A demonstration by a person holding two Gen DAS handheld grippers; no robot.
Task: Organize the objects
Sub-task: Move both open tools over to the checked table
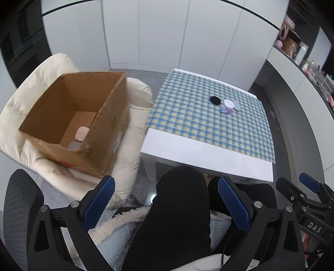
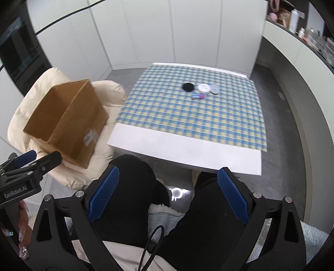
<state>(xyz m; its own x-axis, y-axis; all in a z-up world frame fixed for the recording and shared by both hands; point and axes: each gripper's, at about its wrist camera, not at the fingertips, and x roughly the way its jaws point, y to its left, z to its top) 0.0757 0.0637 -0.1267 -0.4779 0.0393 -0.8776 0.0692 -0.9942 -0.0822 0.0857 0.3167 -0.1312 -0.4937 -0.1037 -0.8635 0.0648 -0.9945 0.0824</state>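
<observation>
An open cardboard box (image 1: 79, 123) (image 2: 66, 121) rests on a cream armchair (image 1: 133, 95) left of the table. Inside it lie a pale pink square compact (image 1: 81, 133) and a grey item (image 1: 73, 145). On the checked tablecloth (image 1: 208, 121) (image 2: 187, 116) sit a black round disc (image 1: 215, 100) (image 2: 188, 87), a white round case (image 1: 228, 103) (image 2: 204, 88), a grey round case (image 1: 237, 106) (image 2: 215, 89) and small blue and pink pieces (image 1: 225, 111) (image 2: 199, 96). My left gripper (image 1: 167, 200) and right gripper (image 2: 168, 193) both stand open and empty over the person's lap, well short of the table.
The white table (image 1: 200, 152) (image 2: 183, 150) stands in front of the person's black-clad knees (image 1: 181, 187). White cabinet doors (image 2: 167, 31) fill the back. A counter with bottles (image 2: 296, 18) curves along the right. A black mesh chair back (image 1: 20, 200) is at lower left.
</observation>
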